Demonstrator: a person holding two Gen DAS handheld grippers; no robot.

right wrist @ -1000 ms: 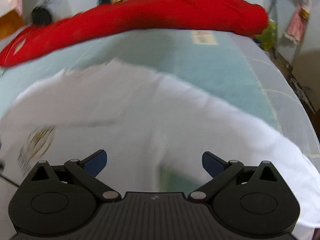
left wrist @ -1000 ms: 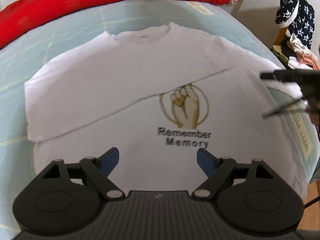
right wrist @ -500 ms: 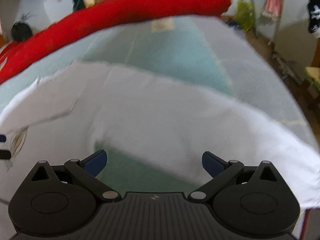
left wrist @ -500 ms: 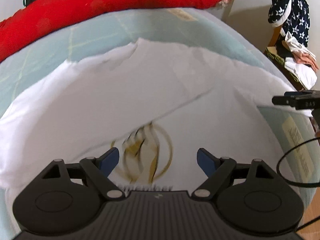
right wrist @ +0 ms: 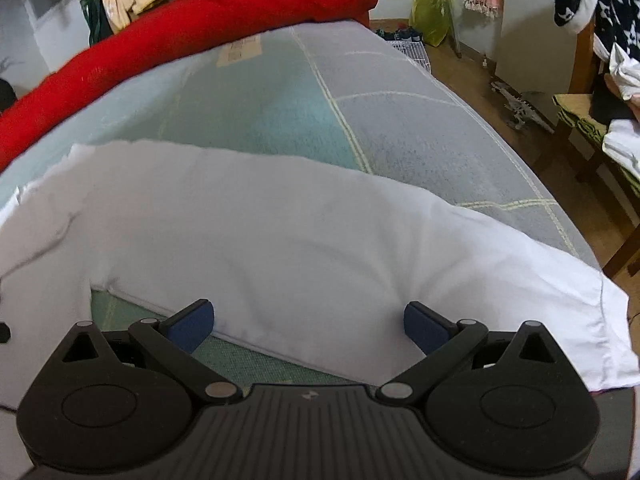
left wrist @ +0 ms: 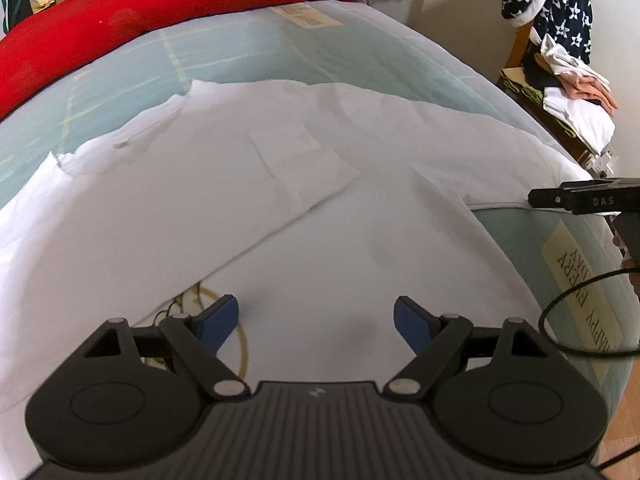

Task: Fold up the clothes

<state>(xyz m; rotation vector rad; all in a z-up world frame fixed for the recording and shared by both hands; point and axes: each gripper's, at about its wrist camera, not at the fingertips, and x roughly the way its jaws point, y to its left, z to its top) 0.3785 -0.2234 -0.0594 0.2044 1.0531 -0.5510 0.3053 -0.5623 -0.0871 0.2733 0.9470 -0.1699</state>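
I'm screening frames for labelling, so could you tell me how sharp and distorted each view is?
Left wrist: strong fisheye bowing of the bed, white T-shirt soft, low in contrast, bedspread lettering readable; right wrist: same bowing, T-shirt nearly featureless, floor fairly sharp.

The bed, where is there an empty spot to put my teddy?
The widest bare stretch of the pale green bed cover lies between the long red cushion and the white T-shirt's far edge. A bare strip also borders the shirt's sleeve, toward the bed's right side. The wooden chair is piled with clothes.
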